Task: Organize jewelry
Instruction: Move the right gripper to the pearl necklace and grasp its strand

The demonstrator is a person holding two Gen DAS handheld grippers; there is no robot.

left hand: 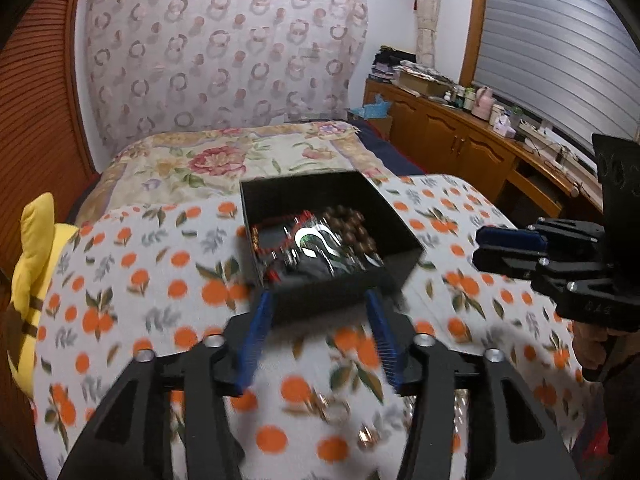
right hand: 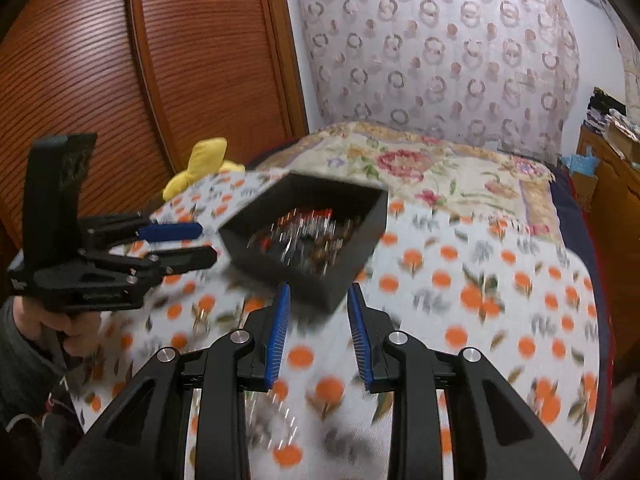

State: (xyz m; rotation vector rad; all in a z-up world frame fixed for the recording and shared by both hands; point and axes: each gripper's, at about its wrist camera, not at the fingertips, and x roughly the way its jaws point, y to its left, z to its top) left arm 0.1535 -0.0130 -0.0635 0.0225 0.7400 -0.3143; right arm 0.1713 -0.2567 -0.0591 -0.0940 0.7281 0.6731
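Observation:
A black open box [left hand: 400,220] sits on the orange-print cloth, holding red beads [left hand: 276,246], brown beads [left hand: 352,224] and a shiny silver piece [left hand: 316,240]. It also shows in the right wrist view [right hand: 360,220]. My left gripper [left hand: 318,304] is open and empty, just before the box's near wall; it also shows in the right wrist view [right hand: 188,244]. My right gripper [right hand: 318,300] is open and empty near the box's corner; in the left wrist view [left hand: 480,246] it sits right of the box. Small blurred gold pieces [left hand: 340,412] lie on the cloth below my left gripper.
The cloth [left hand: 132,280] covers a bed with a floral quilt [left hand: 224,156]. A yellow plush toy [left hand: 36,248] lies at the left edge. A wooden sliding door [right hand: 100,60] stands left, and a wooden cabinet [left hand: 452,136] with clutter stands right.

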